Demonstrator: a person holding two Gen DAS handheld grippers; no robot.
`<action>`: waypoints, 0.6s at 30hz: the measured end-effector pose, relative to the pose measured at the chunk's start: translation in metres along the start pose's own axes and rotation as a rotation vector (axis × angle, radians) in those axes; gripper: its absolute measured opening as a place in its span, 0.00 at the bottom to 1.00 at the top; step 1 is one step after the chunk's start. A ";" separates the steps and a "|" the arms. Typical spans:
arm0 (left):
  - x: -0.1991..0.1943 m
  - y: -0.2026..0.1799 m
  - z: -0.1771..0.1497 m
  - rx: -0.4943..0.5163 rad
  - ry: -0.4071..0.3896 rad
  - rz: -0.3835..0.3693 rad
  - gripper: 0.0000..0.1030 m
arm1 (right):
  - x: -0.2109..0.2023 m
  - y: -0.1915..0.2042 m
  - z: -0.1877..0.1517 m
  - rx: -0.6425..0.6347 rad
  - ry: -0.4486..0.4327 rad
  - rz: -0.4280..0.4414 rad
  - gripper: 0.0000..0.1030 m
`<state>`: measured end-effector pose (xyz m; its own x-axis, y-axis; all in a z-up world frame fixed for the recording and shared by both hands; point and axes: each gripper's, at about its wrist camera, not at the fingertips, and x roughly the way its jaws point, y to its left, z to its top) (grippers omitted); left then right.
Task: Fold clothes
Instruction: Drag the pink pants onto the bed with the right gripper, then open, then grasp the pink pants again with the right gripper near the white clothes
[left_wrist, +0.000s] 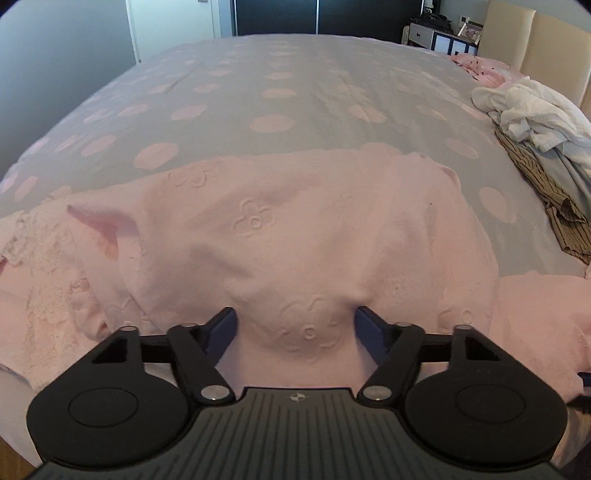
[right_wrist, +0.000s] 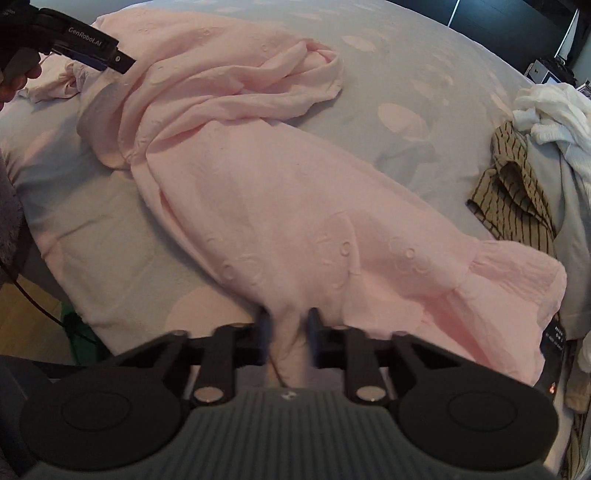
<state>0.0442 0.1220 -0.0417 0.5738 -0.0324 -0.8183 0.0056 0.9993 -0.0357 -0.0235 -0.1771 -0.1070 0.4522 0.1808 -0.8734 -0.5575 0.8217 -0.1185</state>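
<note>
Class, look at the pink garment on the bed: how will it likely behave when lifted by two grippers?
The pink garment probably flops and sags between grips: it already lies in soft folds and bunches. It seems light, since thin cloth puckers between the left gripper fingers. The loose sleeve end would likely dangle.

A grey bedspread (left_wrist: 295, 92) patterned with pale pink dots is spread over the bed. A cream padded headboard (left_wrist: 532, 40) is seen at the far right, with a white side table (left_wrist: 424, 35) and a framed photo (left_wrist: 471, 31) beyond it. Wooden flooring (right_wrist: 33, 306) is visible beside the bed.
</note>
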 end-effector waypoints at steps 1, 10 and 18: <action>0.002 0.001 0.001 -0.016 0.013 -0.020 0.48 | -0.002 -0.005 0.005 0.011 -0.005 -0.012 0.04; -0.020 -0.009 0.019 0.034 -0.102 -0.020 0.39 | -0.054 -0.091 0.104 0.043 -0.175 -0.110 0.03; -0.036 -0.011 0.037 0.047 -0.218 -0.028 0.46 | -0.060 -0.180 0.188 0.032 -0.180 -0.293 0.03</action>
<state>0.0537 0.1127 0.0091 0.7360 -0.0614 -0.6741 0.0592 0.9979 -0.0262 0.1809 -0.2341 0.0555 0.7071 0.0246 -0.7066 -0.3645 0.8691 -0.3345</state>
